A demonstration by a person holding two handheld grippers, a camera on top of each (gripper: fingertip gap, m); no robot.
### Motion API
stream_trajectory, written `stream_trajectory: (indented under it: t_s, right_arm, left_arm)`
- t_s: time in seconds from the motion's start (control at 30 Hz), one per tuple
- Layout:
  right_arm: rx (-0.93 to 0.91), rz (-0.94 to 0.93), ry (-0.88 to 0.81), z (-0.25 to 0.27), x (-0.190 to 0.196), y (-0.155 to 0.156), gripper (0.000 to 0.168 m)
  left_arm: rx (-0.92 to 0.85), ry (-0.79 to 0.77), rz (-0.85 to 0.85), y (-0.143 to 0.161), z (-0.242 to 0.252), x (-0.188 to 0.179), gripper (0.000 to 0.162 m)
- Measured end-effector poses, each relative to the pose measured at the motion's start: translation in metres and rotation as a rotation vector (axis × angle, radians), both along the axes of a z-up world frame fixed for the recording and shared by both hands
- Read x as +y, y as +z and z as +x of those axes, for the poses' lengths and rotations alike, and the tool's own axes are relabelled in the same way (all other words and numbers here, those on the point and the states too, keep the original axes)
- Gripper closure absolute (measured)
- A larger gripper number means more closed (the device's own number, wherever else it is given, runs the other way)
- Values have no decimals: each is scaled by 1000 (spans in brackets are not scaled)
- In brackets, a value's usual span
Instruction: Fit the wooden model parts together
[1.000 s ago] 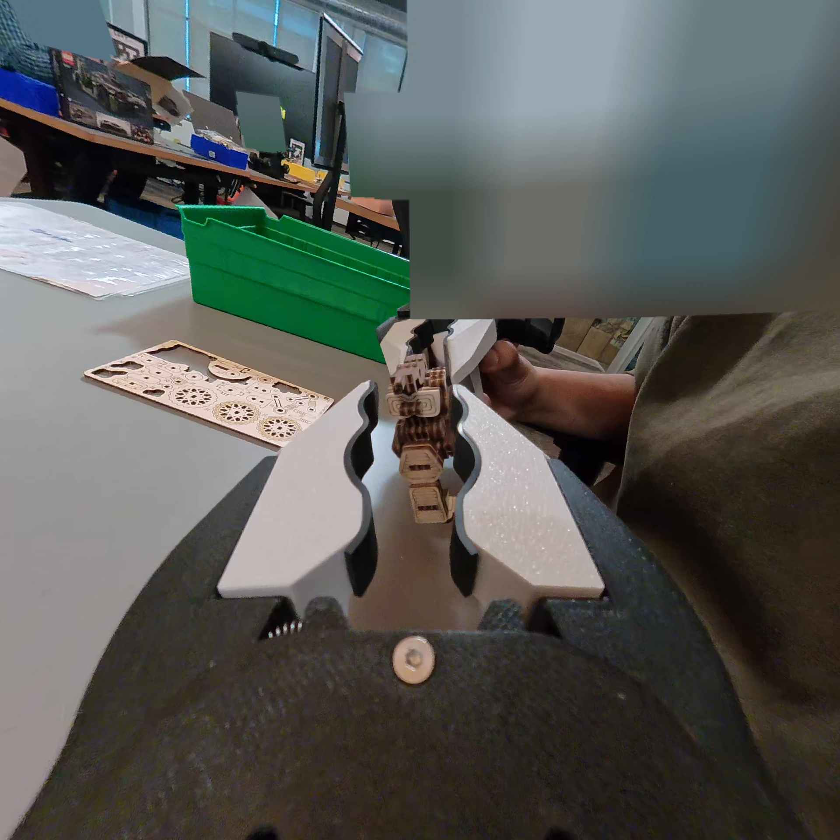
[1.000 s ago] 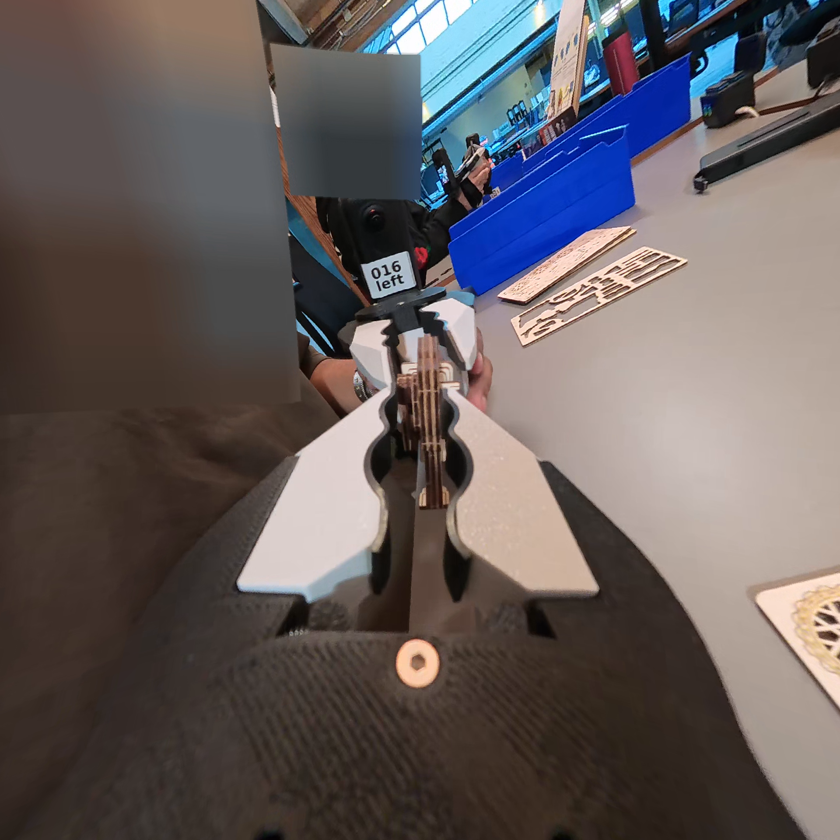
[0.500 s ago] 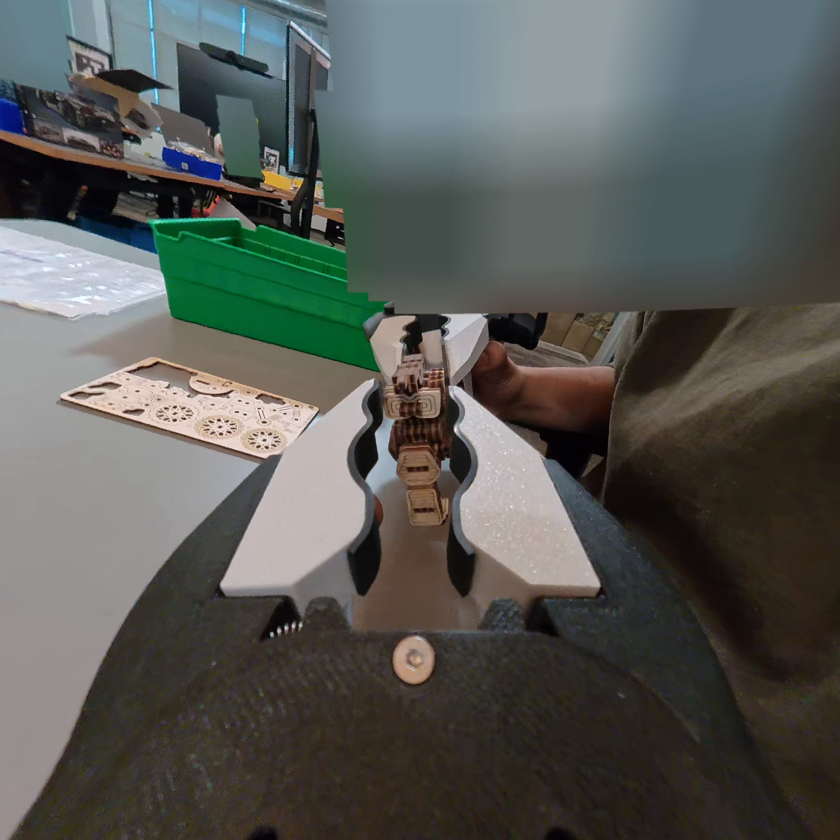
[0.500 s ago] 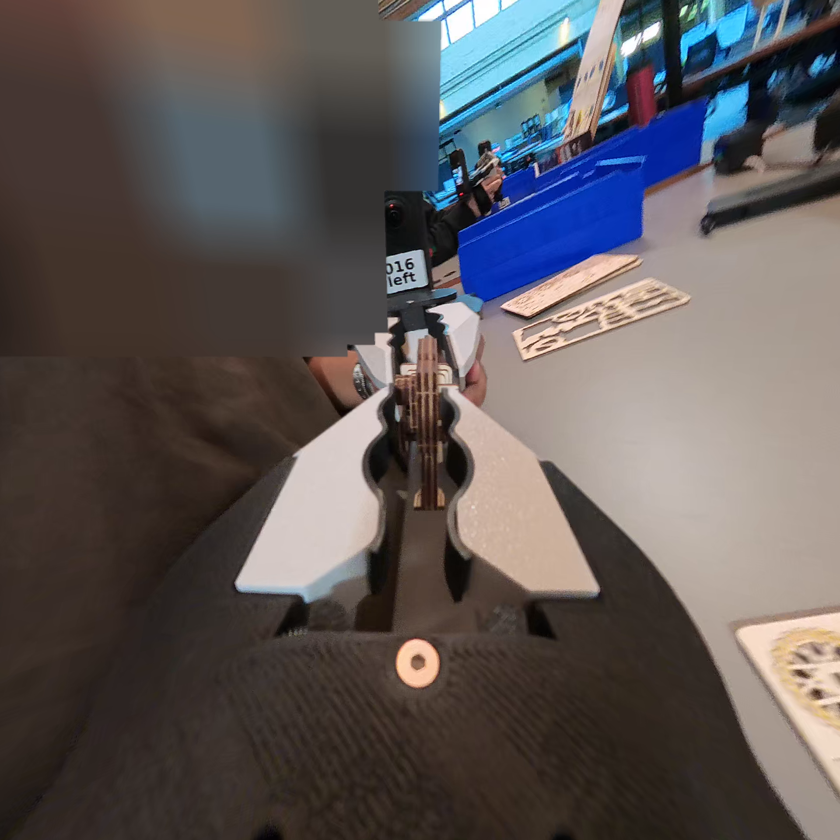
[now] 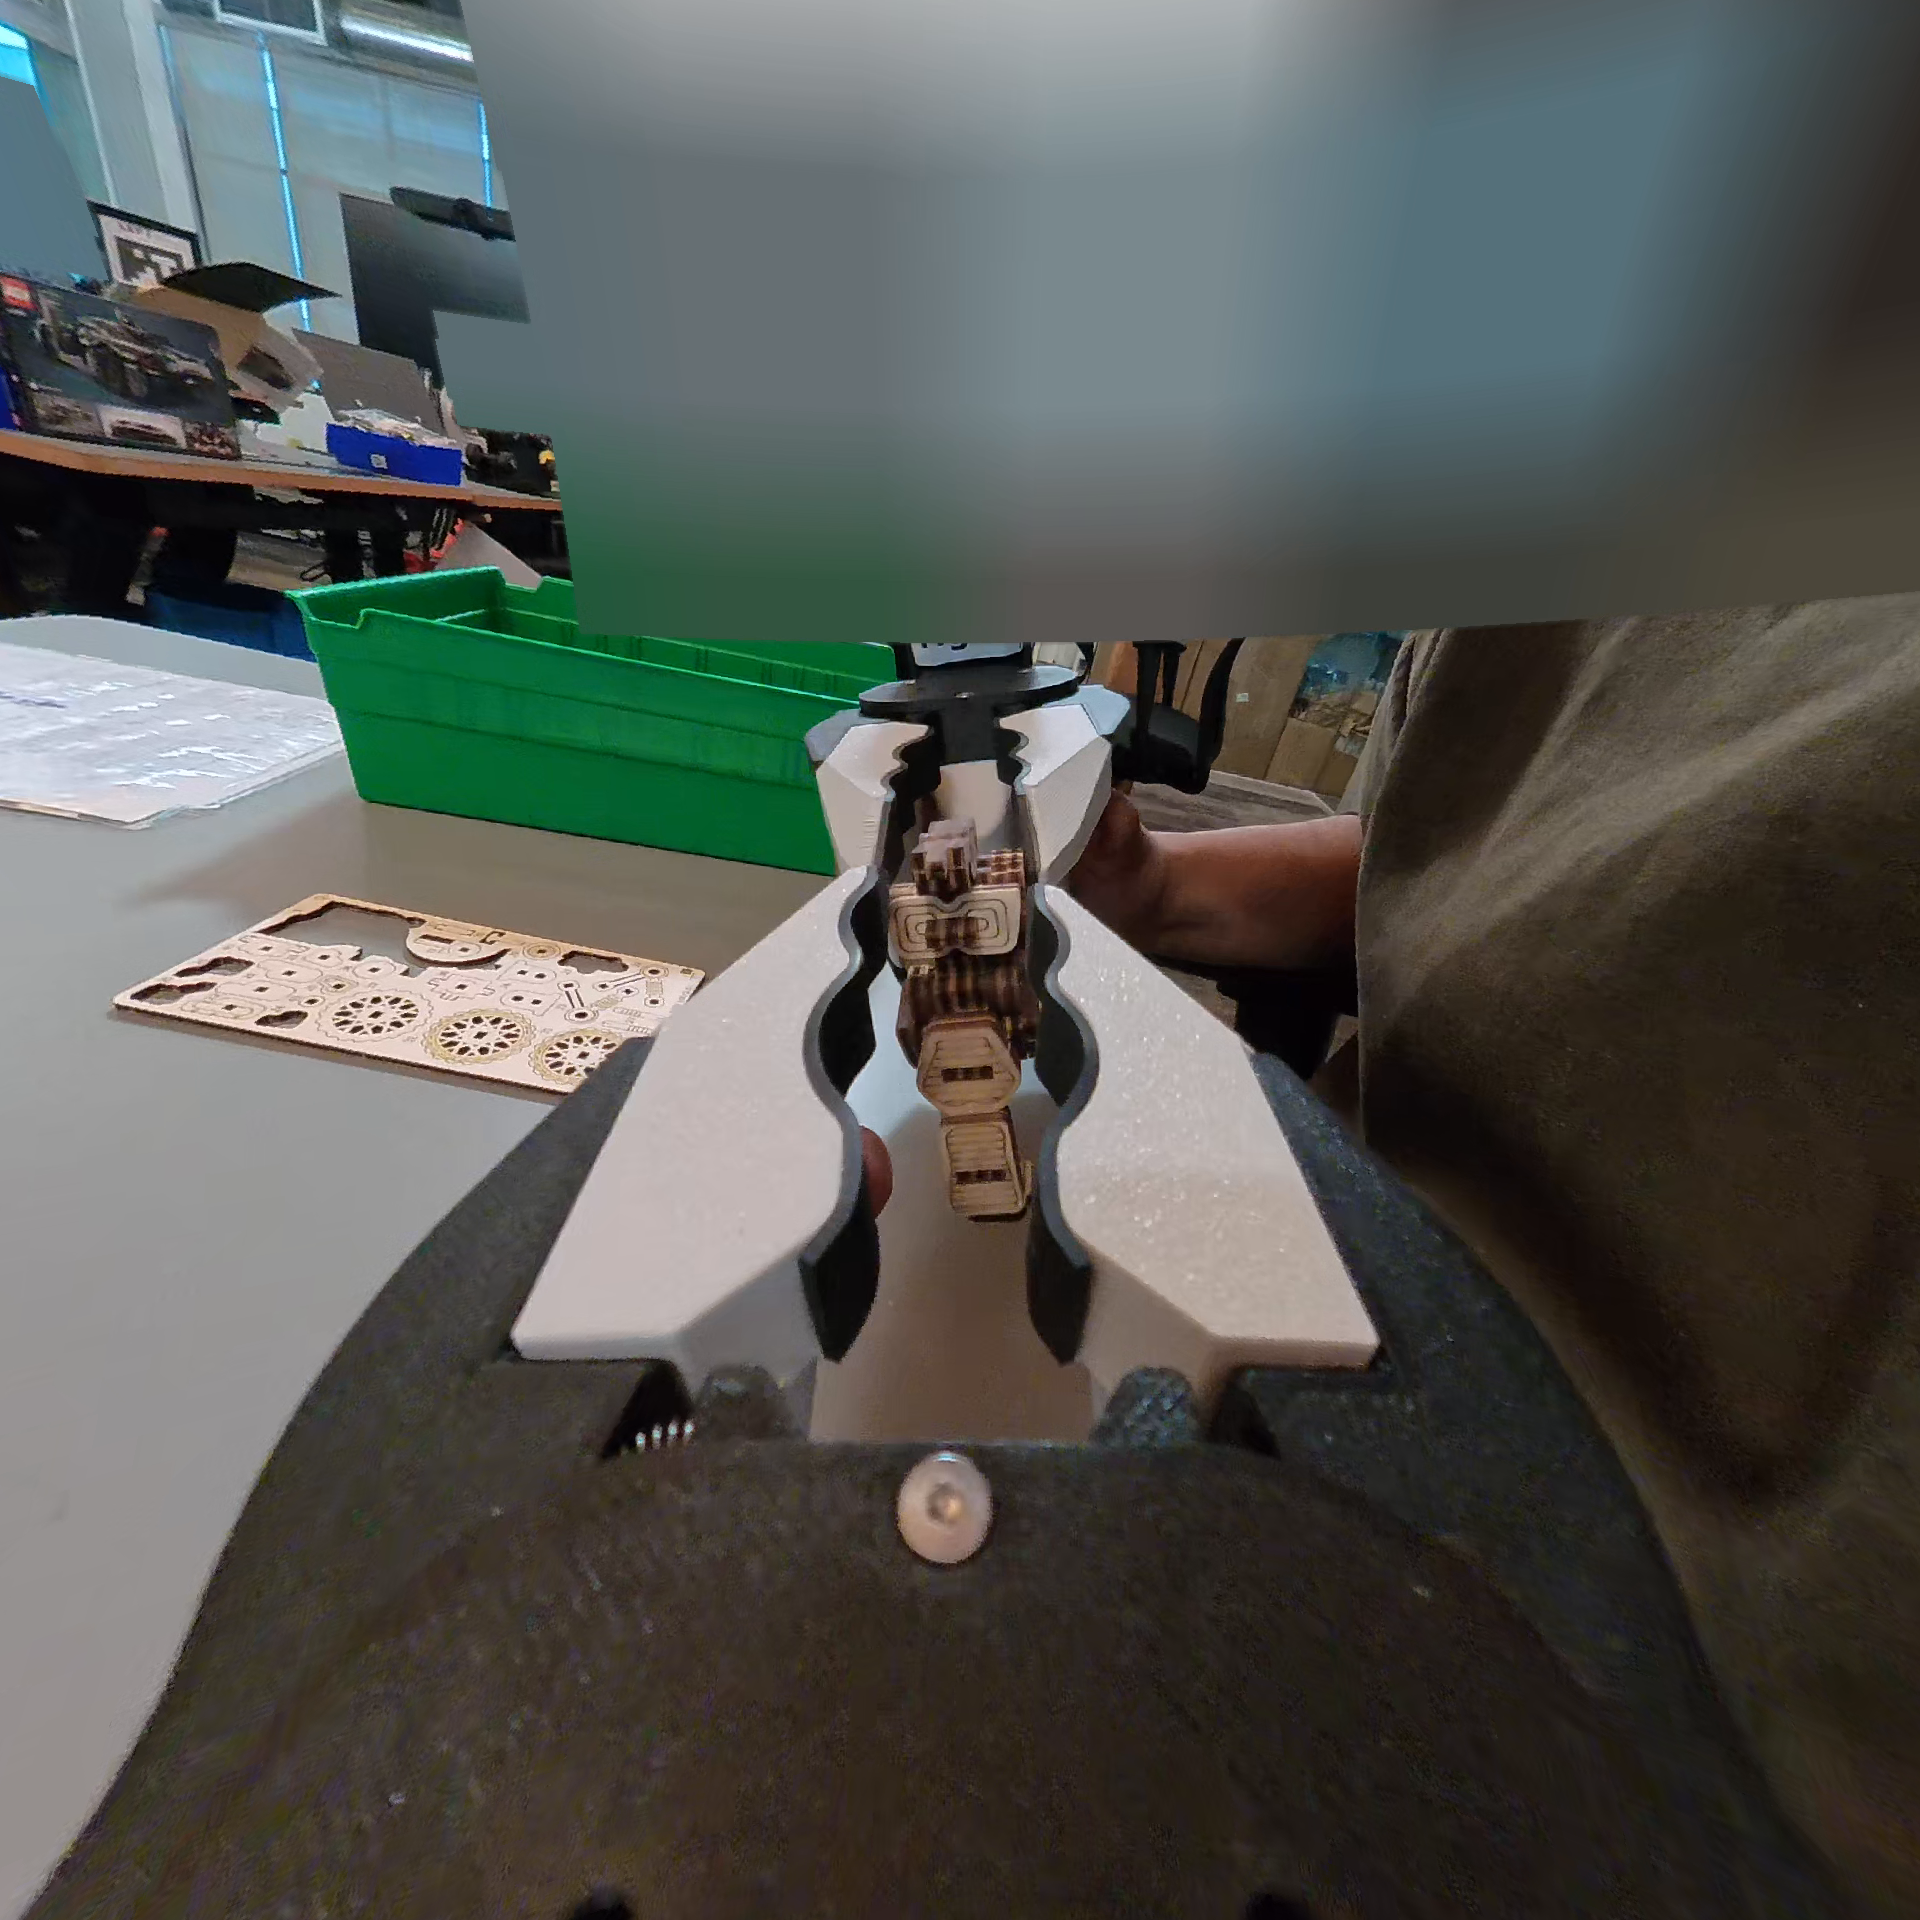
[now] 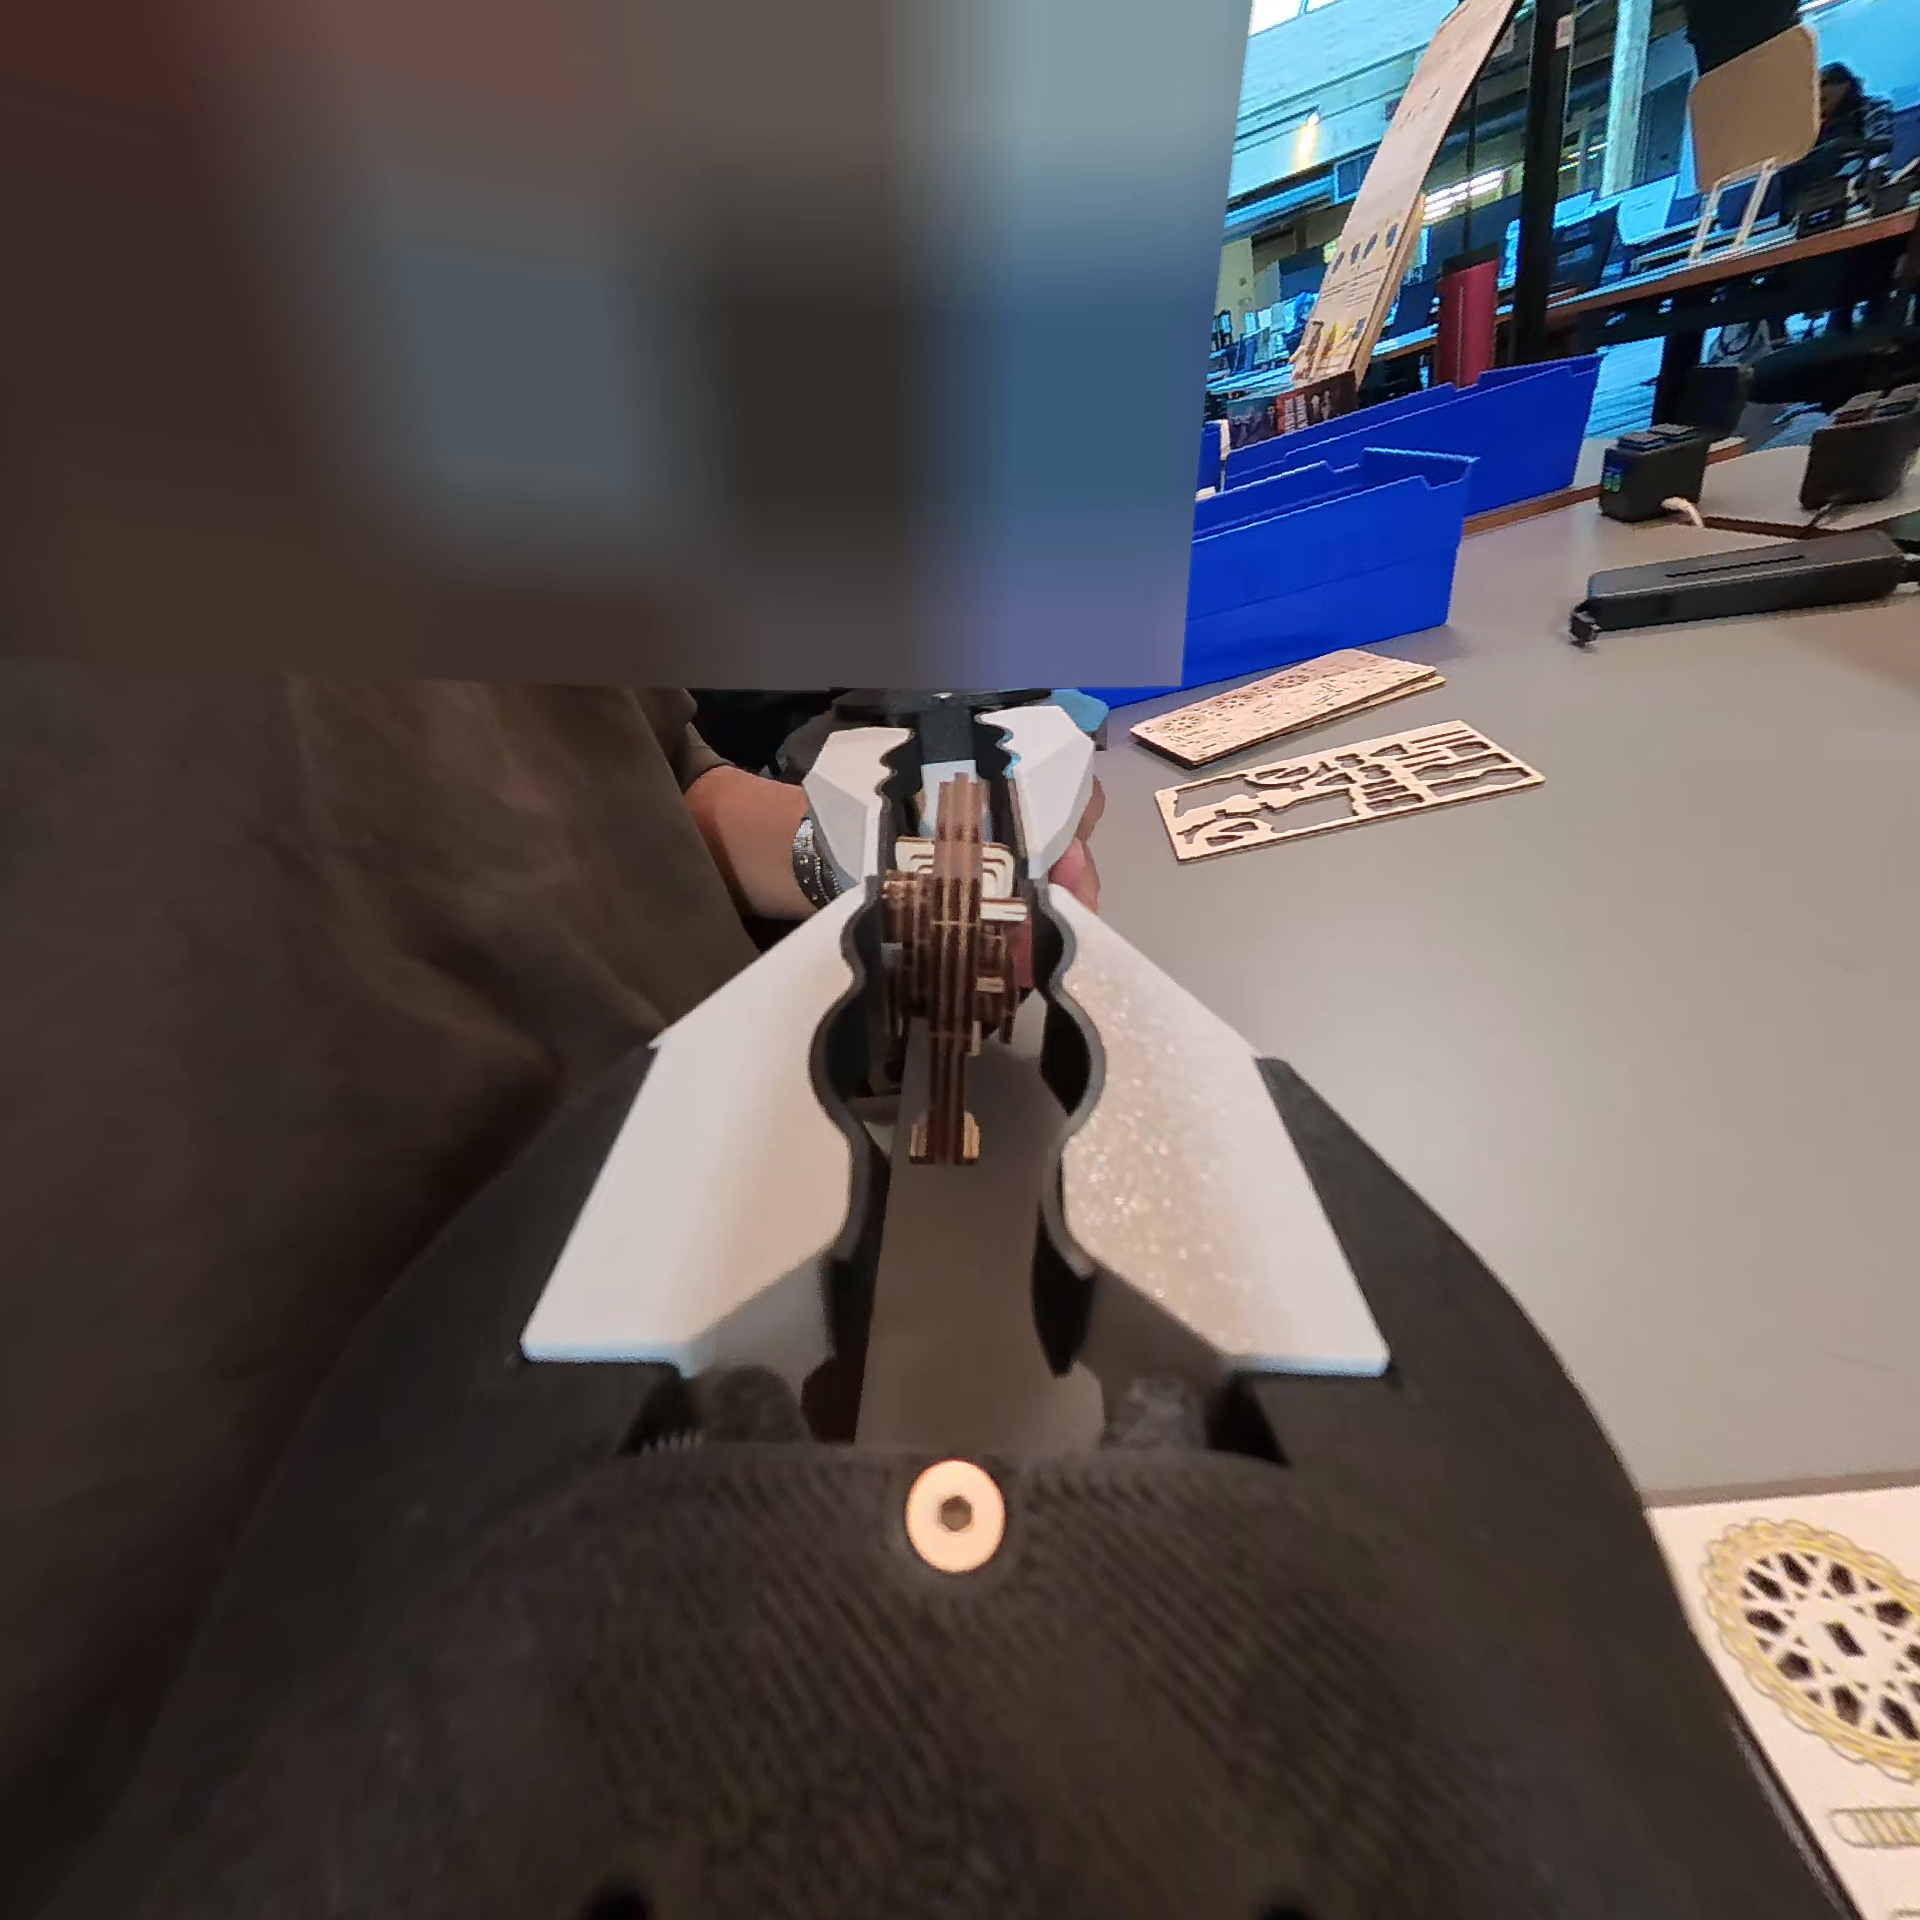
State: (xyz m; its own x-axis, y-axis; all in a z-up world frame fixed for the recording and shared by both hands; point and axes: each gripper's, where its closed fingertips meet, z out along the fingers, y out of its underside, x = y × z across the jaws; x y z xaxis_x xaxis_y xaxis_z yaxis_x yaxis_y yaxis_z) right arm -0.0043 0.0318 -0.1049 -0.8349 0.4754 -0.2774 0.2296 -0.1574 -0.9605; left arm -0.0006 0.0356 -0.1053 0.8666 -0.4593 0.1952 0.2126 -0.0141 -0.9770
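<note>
A small wooden model of layered plywood parts is held in the air between my two grippers, which face each other tip to tip. My left gripper is shut on the end with pale engraved pieces. My right gripper is shut on the other end, where the model shows stacked dark-edged layers. The right gripper also shows in the left wrist view, and the left gripper in the right wrist view. A person's hands hold both grippers just off the table's near edge.
A green bin, a punched wooden parts sheet and a plastic-sleeved paper lie on the grey table. Blue bins, more wooden sheets, a black device and a printed card lie on the other side. The person's torso is close by. Only a small space, under 4 cm, lies between the two pairs of fingers.
Both grippers stay shut on the model. They have drawn slightly closer together and the pair has shifted a little, so the background has moved in both views.
</note>
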Motion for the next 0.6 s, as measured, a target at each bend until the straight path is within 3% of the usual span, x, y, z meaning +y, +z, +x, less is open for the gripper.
stream_trajectory:
  t_s: [0.17, 0.6]
  right_arm:
    - [-9, -17, 13, 0, 0, 0, 136]
    - [-36, -65, 62, 4, -3, 3, 141]
  left_arm:
    - [-6, -14, 7, 2, 2, -1, 138]
    - [-23, -24, 13, 4, 4, -2, 138]
